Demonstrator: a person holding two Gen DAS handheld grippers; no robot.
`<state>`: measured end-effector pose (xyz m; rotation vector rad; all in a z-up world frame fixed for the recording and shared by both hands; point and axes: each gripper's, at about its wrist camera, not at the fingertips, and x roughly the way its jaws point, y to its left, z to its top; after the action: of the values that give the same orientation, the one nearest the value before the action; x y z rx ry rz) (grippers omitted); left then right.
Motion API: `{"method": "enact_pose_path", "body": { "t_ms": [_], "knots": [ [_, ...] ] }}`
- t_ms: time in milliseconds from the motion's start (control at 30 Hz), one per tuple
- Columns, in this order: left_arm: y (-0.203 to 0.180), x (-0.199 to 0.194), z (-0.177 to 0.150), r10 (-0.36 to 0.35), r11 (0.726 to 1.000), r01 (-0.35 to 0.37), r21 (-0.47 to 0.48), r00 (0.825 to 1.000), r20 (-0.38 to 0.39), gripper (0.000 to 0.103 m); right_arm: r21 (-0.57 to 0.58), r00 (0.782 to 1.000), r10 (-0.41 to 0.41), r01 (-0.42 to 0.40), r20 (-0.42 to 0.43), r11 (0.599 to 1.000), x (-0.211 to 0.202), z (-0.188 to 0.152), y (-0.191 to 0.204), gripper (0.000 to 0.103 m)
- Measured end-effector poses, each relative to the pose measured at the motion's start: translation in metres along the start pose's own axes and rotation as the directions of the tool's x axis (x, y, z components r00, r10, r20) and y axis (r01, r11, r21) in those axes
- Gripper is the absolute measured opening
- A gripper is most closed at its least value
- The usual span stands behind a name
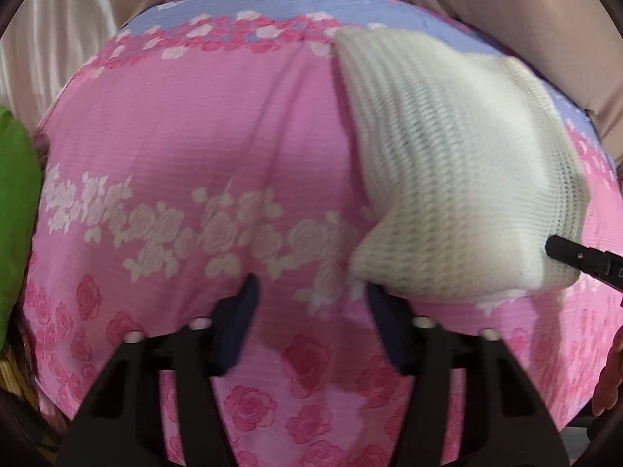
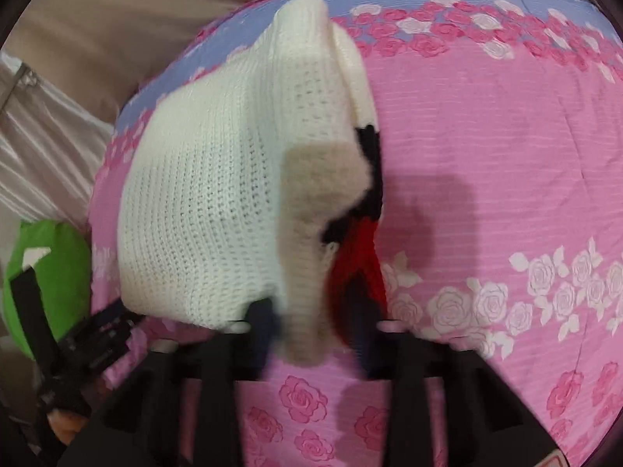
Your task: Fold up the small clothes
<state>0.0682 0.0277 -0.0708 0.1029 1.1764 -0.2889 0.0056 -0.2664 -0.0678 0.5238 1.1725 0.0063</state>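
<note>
A small cream knitted sweater (image 1: 447,163) lies on the pink rose-print bedspread (image 1: 194,148), lifted at its near edge. My left gripper (image 1: 311,295) is open and empty, just left of the sweater's near corner. In the right wrist view the sweater (image 2: 218,202) shows red and black knit parts (image 2: 362,249) and a beige patch (image 2: 311,179). My right gripper (image 2: 311,315) is shut on the sweater's near edge and holds it up off the bedspread (image 2: 486,155). The right gripper's finger shows in the left wrist view (image 1: 576,257), and the left gripper in the right wrist view (image 2: 97,330).
A green cushion (image 1: 15,214) lies off the bed's left edge, also in the right wrist view (image 2: 58,264). Beige and satin fabric (image 1: 58,39) lies beyond the bed's far edge. A blue band (image 1: 272,4) runs along the bedspread's far side.
</note>
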Motion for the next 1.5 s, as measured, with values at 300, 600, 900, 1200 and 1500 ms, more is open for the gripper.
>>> {"method": "enact_pose_path", "body": {
  "t_ms": [300, 600, 900, 1200, 1500],
  "knots": [
    [0.009, -0.001, 0.000, 0.072, 0.997, -0.074, -0.034, 0.996, -0.046, 0.048, -0.038, 0.997, -0.080, 0.080, 0.003, 0.996, -0.002, -0.003, -0.018, 0.033],
    [-0.049, -0.065, 0.008, 0.059, 0.994, -0.073, 0.081, 0.985, 0.164, 0.078, -0.006, 0.956, -0.192, 0.199, 0.221, 0.980, -0.083, -0.021, 0.009, 0.051],
    [-0.095, -0.068, 0.011, 0.104, 0.985, -0.133, 0.110, 0.966, 0.236, 0.089, -0.051, 0.915, -0.258, 0.287, 0.310, 0.956, -0.085, -0.037, 0.043, 0.070],
    [-0.100, -0.072, 0.003, 0.137, 0.986, -0.155, 0.056, 0.961, 0.242, 0.089, -0.029, 0.914, -0.264, 0.286, 0.308, 0.958, -0.089, -0.051, 0.048, 0.074],
    [-0.099, -0.075, -0.002, 0.127, 0.987, -0.145, 0.063, 0.965, 0.228, 0.088, -0.018, 0.916, -0.263, 0.281, 0.302, 0.959, -0.093, -0.054, 0.045, 0.075]
  ]
}}
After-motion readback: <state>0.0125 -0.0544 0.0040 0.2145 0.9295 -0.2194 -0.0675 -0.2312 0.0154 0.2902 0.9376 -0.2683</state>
